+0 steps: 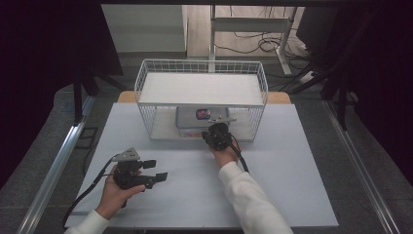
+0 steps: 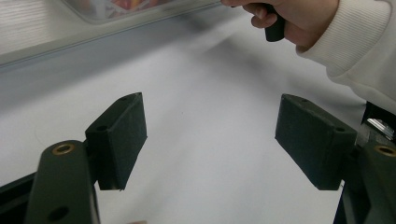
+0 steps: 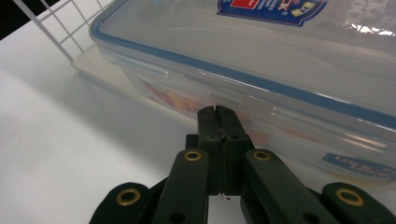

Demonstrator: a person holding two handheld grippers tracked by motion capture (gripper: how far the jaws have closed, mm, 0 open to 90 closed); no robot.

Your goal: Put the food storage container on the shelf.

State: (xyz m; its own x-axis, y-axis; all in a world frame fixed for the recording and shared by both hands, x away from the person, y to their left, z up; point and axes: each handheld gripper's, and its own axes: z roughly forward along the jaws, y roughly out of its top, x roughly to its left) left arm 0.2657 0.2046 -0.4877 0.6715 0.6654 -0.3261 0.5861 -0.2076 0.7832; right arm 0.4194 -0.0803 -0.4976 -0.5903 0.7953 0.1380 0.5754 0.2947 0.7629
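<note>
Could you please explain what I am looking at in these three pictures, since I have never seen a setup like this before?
There is no robot here: a person at a white table holds a hand tool with two black jaws in each hand. The high view looks down from above. The other two pictures come from cameras riding on the tools.

The left gripper hovers over the table with its jaws wide apart, holding nothing. The right gripper has its jaws pressed together, right at the side of a clear plastic box with a blue-trimmed lid. That box sits on the lower level of a white wire shelf at the table's far side.
</note>
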